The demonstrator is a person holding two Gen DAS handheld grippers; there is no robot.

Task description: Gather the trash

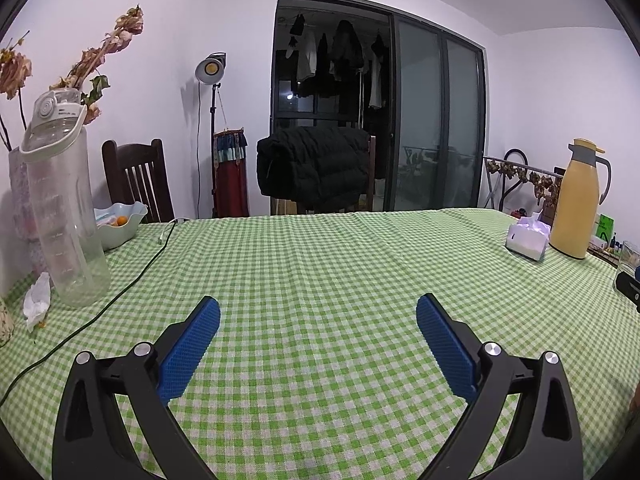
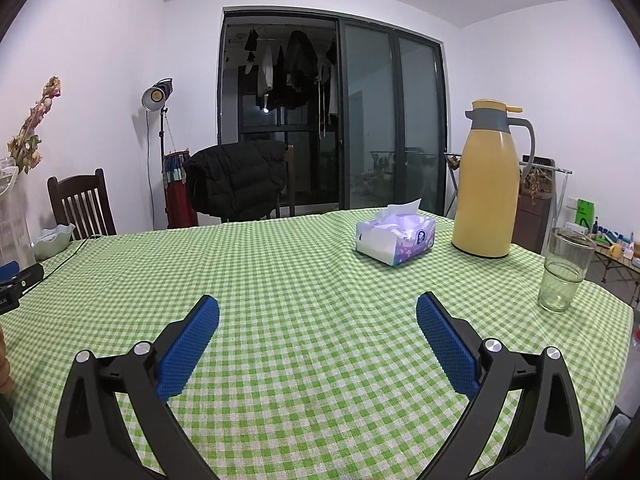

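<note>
A crumpled white tissue (image 1: pixel 37 300) lies on the green checked tablecloth (image 1: pixel 320 264) at the far left, beside a clear water bottle (image 1: pixel 64 208). My left gripper (image 1: pixel 318 316) is open and empty, low over the cloth, well to the right of the tissue. My right gripper (image 2: pixel 318 316) is open and empty over the tablecloth (image 2: pixel 304 280). The left gripper's tip also shows at the left edge of the right wrist view (image 2: pixel 16 280).
A tissue pack (image 2: pixel 394 238), a yellow thermos jug (image 2: pixel 490 184) and a drinking glass (image 2: pixel 564 270) stand at the right. A bowl with fruit (image 1: pixel 118 222), a black cable (image 1: pixel 120 292) and a vase of dried flowers (image 1: pixel 20 184) are at the left. Chairs stand behind the table.
</note>
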